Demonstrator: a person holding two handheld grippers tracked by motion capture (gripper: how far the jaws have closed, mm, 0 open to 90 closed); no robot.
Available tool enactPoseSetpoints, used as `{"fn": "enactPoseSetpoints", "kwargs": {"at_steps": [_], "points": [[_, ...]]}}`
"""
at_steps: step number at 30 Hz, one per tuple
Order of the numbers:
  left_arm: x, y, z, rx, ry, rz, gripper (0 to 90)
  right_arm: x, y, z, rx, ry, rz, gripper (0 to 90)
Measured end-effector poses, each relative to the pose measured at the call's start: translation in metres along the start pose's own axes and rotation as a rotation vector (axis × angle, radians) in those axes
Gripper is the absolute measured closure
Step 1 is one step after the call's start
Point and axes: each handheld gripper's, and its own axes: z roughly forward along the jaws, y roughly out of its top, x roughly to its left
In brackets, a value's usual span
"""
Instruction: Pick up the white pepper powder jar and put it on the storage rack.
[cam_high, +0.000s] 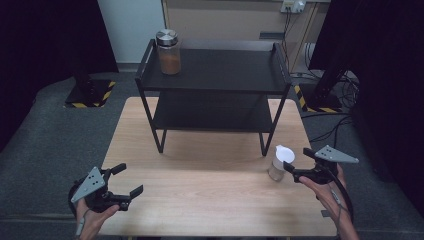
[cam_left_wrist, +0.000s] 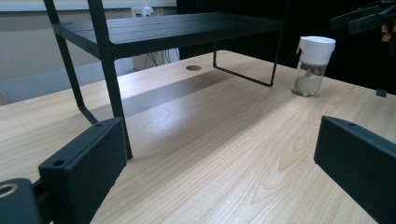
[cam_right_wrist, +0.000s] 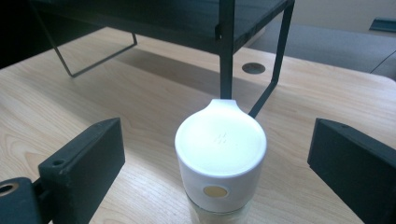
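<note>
A small glass shaker jar (cam_high: 280, 162) with a white lid and pale powder inside stands on the wooden table (cam_high: 200, 200), near the rack's front right leg. My right gripper (cam_high: 297, 159) is open around it. In the right gripper view the white lid (cam_right_wrist: 220, 140) sits between the two black jaws, with a gap on each side. My left gripper (cam_high: 131, 178) is at the table's front left corner, open with nothing between its jaws. From the left gripper view (cam_left_wrist: 219, 158) the shaker jar (cam_left_wrist: 313, 65) stands far off, with the right gripper (cam_left_wrist: 364, 18) beside it.
A black two-tier metal rack (cam_high: 215, 75) stands at the back of the table. A larger glass jar (cam_high: 168, 52) with a metal lid and brown contents is on its top shelf at the left. The rack's leg (cam_right_wrist: 225, 56) rises just behind the shaker.
</note>
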Motion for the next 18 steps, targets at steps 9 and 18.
{"fn": "enactPoseSetpoints", "kwargs": {"at_steps": [9, 18], "points": [[0.0, 0.0, -0.001, -0.002, 0.001, -0.003, 1.3, 0.0, 0.0, 0.02, 0.047, -0.003, -0.004, 5.6], [0.0, 0.0, -0.001, -0.001, -0.002, -0.001, 1.5, 0.003, -0.001, 0.039, 0.065, -0.012, -0.009, 10.6]]}}
